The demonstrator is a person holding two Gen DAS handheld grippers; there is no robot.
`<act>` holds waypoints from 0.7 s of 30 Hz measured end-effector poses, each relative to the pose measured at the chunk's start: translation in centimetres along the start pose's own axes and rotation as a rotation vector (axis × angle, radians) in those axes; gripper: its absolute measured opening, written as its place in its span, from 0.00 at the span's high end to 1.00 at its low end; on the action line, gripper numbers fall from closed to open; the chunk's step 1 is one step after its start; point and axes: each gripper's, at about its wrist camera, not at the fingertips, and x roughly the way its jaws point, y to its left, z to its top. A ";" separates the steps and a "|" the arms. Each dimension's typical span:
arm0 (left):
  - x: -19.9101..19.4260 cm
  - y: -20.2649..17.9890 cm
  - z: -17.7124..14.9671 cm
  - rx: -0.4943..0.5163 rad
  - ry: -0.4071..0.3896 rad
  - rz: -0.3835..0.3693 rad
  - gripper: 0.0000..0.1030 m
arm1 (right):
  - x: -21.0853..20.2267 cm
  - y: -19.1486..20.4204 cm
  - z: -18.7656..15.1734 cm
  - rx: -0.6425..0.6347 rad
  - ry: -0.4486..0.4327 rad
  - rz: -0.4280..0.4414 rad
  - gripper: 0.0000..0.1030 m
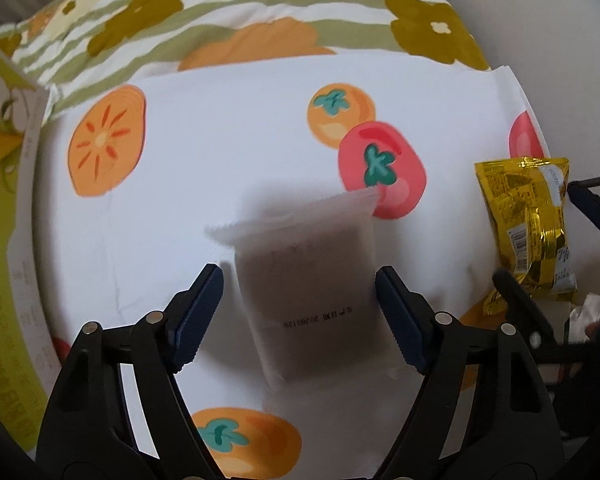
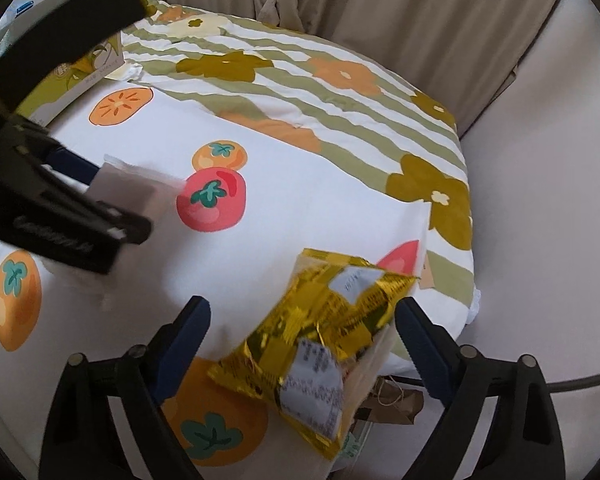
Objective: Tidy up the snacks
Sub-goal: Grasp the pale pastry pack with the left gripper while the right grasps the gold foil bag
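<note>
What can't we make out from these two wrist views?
- Frosted pouch, left wrist view: contents only a dark blur; printed date line is motion-blurred. In the right wrist view the left gripper's body covers most of it.
- Gold packet, right wrist view: label text too small and blurred; whether the right gripper's fingers touch it is unclear.
- Green box, left wrist view: cut off by the frame edge.
- Items under the gold packet's lower edge, right wrist view: hidden.
</note>
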 end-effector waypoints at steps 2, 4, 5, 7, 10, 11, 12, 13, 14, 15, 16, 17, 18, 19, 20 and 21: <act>0.2 0.3 -0.2 -0.036 0.013 -0.015 0.26 | 0.6 -0.1 0.2 0.016 0.015 0.011 0.13; 0.4 -0.1 -0.4 -0.035 0.016 -0.010 0.26 | 1.2 -0.2 0.3 0.039 0.039 0.020 0.15; 0.6 -0.4 -0.5 -0.031 0.015 -0.004 0.26 | 1.6 -0.2 0.3 0.056 0.053 0.032 0.18; 0.7 -0.8 -0.6 -0.029 0.017 -0.012 0.26 | 1.9 -0.3 0.3 0.079 0.068 0.043 0.24; 0.9 -1.3 -0.8 -0.017 0.013 0.011 0.26 | 2.2 -0.3 0.4 0.095 0.072 0.060 0.30; 0.9 -1.4 -0.8 -0.019 0.010 0.014 0.26 | 2.3 -0.4 0.5 0.111 0.075 0.073 0.30; 1.0 -1.3 -0.7 -0.026 0.007 0.012 0.27 | 2.4 -0.4 0.5 0.117 0.079 0.077 0.31; 0.9 -1.3 -0.7 -0.031 0.001 0.013 0.27 | 2.6 -0.4 0.6 0.121 0.081 0.081 0.31; 1.0 -1.3 -0.7 -0.031 -0.005 0.018 0.27 | 2.7 -0.4 0.7 0.125 0.082 0.085 0.32; 1.0 -1.4 -0.7 -0.028 -0.008 0.025 0.28 | 2.9 -0.4 0.8 0.130 0.085 0.088 0.32; 1.0 -1.4 -0.7 -0.026 -0.012 0.031 0.29 | 3.1 -0.4 0.8 0.134 0.091 0.093 0.32; 1.0 -1.4 -0.8 -0.024 -0.014 0.038 0.32 | 3.2 -0.3 0.8 0.139 0.095 0.101 0.33; 0.9 -1.5 -0.9 -0.017 -0.019 0.048 0.34 | 3.4 -0.4 0.7 0.147 0.098 0.111 0.34; 0.9 -1.7 -0.9 0.005 -0.024 0.059 0.37 | 3.5 -0.5 0.6 0.161 0.100 0.127 0.37; 0.8 -1.7 -1.0 0.017 -0.026 0.053 0.39 | 3.6 -0.7 0.6 0.179 0.105 0.149 0.39; 0.8 -1.6 -1.0 0.020 -0.028 0.046 0.39 | 3.7 -0.8 0.6 0.192 0.106 0.158 0.43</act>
